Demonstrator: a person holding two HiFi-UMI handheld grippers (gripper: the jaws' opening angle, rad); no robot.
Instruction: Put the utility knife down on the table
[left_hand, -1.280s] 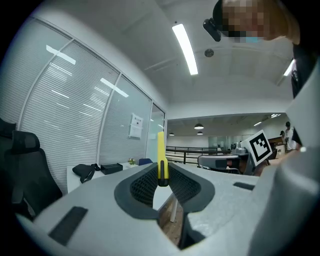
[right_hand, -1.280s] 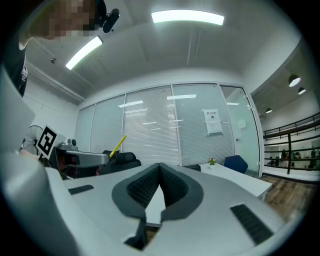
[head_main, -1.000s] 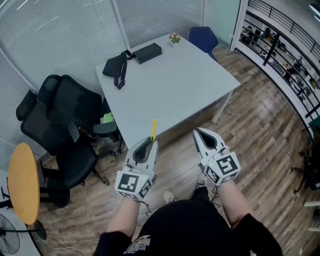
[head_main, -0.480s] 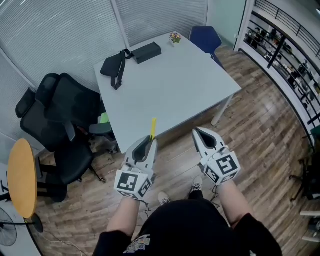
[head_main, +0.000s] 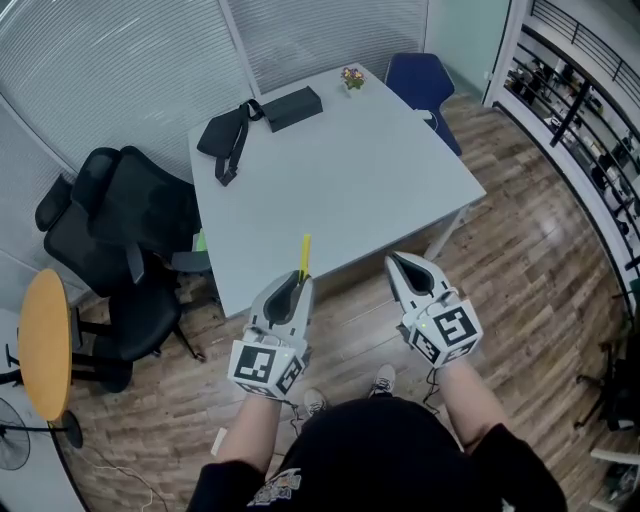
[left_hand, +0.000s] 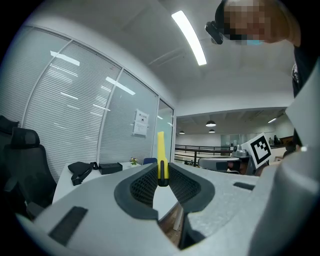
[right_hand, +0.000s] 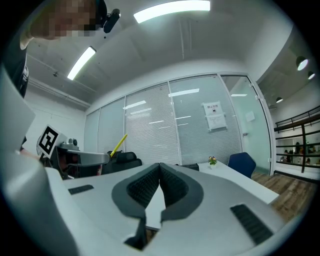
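- Grey office table (head_main: 340, 170) is seen just ahead, beyond wooden flooring.
- Yellow utility knife (head_main: 306, 256) is pinched upright in the left gripper (head_main: 300, 282), held in the air by the table's near edge.
- Right gripper (head_main: 393, 262) is carried closed, empty.
- Setting-down is judged not yet begun.

utility knife (head_main: 305, 257): slim yellow body, dark strip near the gripped end. Clamped between the left gripper (head_main: 298, 285) jaws, sticking straight out past the tips. Held in air, tip toward the desk (head_main: 350, 170) near edge.
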